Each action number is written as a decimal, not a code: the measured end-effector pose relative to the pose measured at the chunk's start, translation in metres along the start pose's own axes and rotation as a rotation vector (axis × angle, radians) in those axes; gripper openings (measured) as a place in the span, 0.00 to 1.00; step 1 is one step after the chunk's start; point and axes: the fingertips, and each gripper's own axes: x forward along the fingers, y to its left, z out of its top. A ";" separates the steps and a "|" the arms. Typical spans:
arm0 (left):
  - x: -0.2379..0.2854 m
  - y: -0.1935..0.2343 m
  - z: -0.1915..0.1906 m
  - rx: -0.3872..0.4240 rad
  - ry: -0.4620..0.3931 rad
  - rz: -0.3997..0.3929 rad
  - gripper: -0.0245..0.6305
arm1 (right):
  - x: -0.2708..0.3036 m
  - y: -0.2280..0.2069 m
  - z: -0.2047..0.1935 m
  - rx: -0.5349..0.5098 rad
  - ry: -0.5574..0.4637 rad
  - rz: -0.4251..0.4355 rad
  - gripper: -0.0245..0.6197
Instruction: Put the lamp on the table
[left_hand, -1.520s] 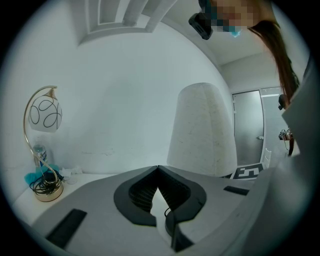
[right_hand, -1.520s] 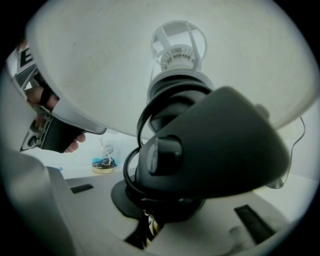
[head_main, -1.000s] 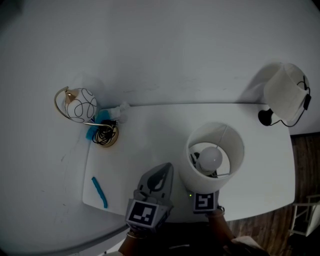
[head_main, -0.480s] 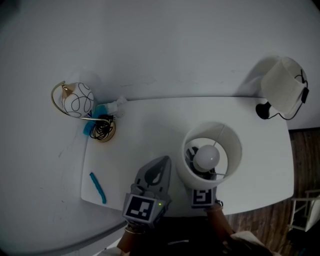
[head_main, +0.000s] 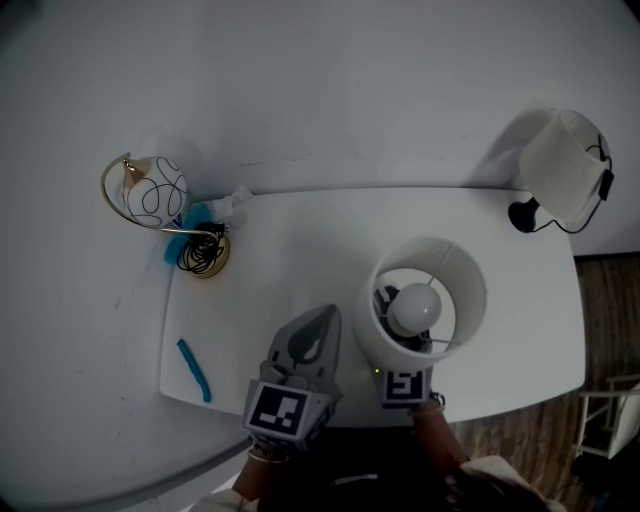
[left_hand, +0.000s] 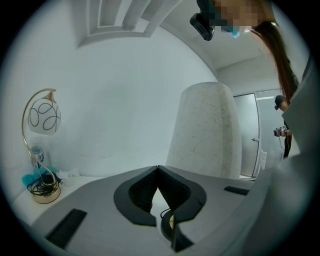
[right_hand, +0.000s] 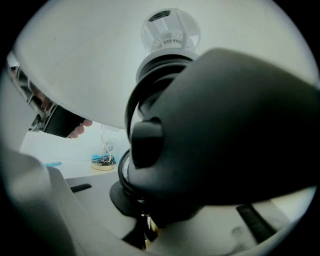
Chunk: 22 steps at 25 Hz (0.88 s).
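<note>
The lamp (head_main: 445, 272) has a white drum shade and a round bulb (head_main: 415, 307). It stands upright over the front right part of the white table (head_main: 300, 250). My right gripper (right_hand: 145, 229) reaches in under the shade from the front edge. Its jaws are hidden behind the lamp's dark body (right_hand: 220, 140), which fills the space between them. Only its marker cube (head_main: 404, 384) shows in the head view. My left gripper (head_main: 322, 318) is shut and empty, just left of the lamp, and the shade (left_hand: 207, 130) rises to its right.
A globe lamp on a gold arc (head_main: 155, 192) stands at the back left corner, with a coiled black cord (head_main: 205, 255) on its base. A blue strip (head_main: 193, 368) lies near the front left edge. Another white-shaded lamp (head_main: 560, 165) is at the back right.
The lamp and both grippers stay at about the same spot on the table. The head view has shifted slightly.
</note>
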 end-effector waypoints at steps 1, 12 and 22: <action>-0.001 0.000 0.000 0.000 -0.001 -0.001 0.03 | 0.000 0.000 -0.001 0.000 0.004 -0.002 0.13; -0.007 -0.003 -0.002 -0.001 0.003 -0.006 0.03 | -0.006 0.001 -0.014 0.011 0.060 -0.022 0.17; -0.014 -0.008 -0.004 0.002 -0.005 -0.007 0.03 | -0.003 -0.001 0.024 -0.062 -0.163 -0.015 0.18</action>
